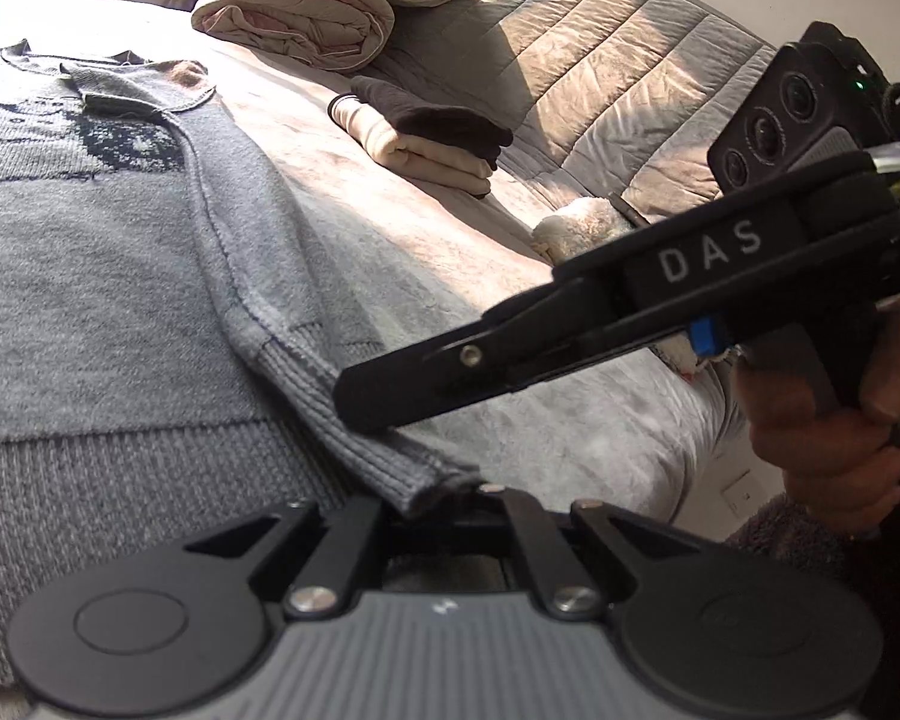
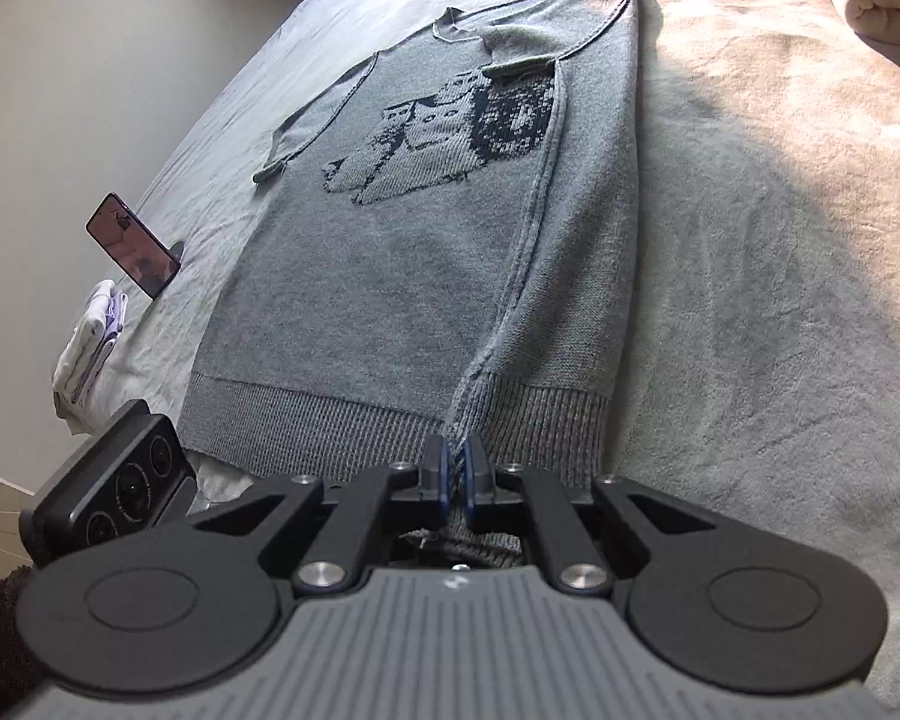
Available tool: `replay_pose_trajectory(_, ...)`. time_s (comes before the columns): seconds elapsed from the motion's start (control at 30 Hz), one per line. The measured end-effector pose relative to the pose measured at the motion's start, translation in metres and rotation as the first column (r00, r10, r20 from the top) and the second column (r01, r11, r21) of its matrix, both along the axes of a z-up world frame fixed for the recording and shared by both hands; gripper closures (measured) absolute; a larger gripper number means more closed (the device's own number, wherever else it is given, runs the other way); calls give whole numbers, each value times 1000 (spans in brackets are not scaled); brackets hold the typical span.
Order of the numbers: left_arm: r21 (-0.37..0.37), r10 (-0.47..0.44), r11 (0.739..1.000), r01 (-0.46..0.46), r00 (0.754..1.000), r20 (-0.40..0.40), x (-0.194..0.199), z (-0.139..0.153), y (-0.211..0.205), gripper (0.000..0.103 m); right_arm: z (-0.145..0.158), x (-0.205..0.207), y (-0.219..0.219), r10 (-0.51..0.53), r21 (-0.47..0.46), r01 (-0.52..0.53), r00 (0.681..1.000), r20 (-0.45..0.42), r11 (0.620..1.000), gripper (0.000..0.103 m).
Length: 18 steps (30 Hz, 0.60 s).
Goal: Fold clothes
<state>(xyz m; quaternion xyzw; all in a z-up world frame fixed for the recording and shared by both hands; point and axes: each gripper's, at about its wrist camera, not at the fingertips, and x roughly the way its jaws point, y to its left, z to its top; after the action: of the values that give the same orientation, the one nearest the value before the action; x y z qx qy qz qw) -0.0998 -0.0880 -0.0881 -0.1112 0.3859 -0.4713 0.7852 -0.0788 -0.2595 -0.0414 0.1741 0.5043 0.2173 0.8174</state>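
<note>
A grey knit sweater (image 2: pixel 402 264) with a dark picture on the chest lies flat on the bed, and its sleeve (image 1: pixel 240 252) is folded in along one side. My right gripper (image 2: pixel 459 471) is shut on the sleeve's ribbed cuff (image 2: pixel 468 420) at the hem, with knit showing between its blue pads. Seen from the left wrist, that right gripper (image 1: pixel 360 402) comes in from the right with its tips on the cuff (image 1: pixel 384 438). The cuff's end runs into my left gripper (image 1: pixel 435 489), which is shut on it, and the knit covers the fingertips.
A rolled quilt (image 1: pixel 306 12) and a folded dark-and-cream pile (image 1: pixel 432 132) sit at the far side of the bed. A phone (image 2: pixel 132 246) and a folded white cloth (image 2: pixel 90 342) lie near the bed's left edge. A hand (image 1: pixel 828 408) holds the right gripper's handle.
</note>
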Motion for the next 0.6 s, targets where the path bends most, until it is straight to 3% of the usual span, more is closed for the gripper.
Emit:
replay_pose_trajectory(0.1, -1, -50, 999, 50, 998, -30, -2, 1, 6, 102, -7, 2, 7, 30, -17, -30, 999, -26, 999, 92)
replay_pose_trajectory(0.23, -22, -148, 989, 147, 988, -40, -8, 8, 14, 73, -13, 4, 10, 62, -1, -62, 995, -81, 998, 87)
replay_pose_trajectory(0.37, -38, -166, 986, 165, 986, -30, -7, 20, 32, 70, -2, 3, 3, 56, 20, -55, 997, -60, 998, 86)
replay_pose_trajectory(0.43, -41, -119, 992, 118, 992, -34, 1, 25, 43, 67, 4, 5, -5, 27, 36, -26, 999, -37, 999, 82)
replay_pose_trajectory(0.5, -42, -59, 997, 57, 997, -43, 11, 30, 54, 64, 9, 10, -16, -23, 47, 23, 1000, -8, 999, 65)
replay_pose_trajectory(0.6, -39, 60, 997, -63, 995, -77, 30, 34, 68, 63, 10, 18, -31, -78, 89, 77, 997, 14, 993, 61)
